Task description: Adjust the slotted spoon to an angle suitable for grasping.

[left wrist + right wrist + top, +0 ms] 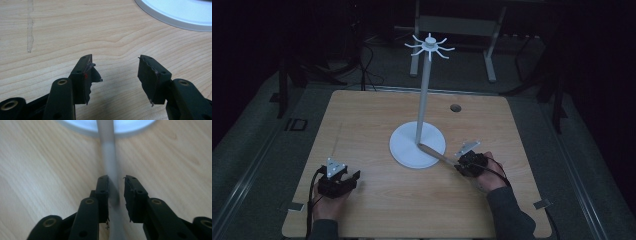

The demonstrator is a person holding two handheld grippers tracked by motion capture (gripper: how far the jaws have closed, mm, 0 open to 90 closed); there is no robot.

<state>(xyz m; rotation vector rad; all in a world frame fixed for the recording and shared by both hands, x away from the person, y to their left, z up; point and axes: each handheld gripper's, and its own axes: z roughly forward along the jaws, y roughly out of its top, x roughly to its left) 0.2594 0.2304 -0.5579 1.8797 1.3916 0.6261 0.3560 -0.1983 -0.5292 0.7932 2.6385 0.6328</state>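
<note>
Wood tabletop (362,125), white hook stand (424,90) planted dead centre. Grey flat strip (110,157) lying from the pole's foot out toward 4 o'clock, near end slotted between the jaws of the right gripper (460,166). Looks released rather than clenched: strip against one pad, sliver of daylight at the other. Probably leaning on the round base (404,150) for support. Left gripper (115,72) parked at 8 o'clock, jaws wide apart, nothing in them, simply out of the way.

matt wood table (372,200), smooth white stand (417,145)
</note>
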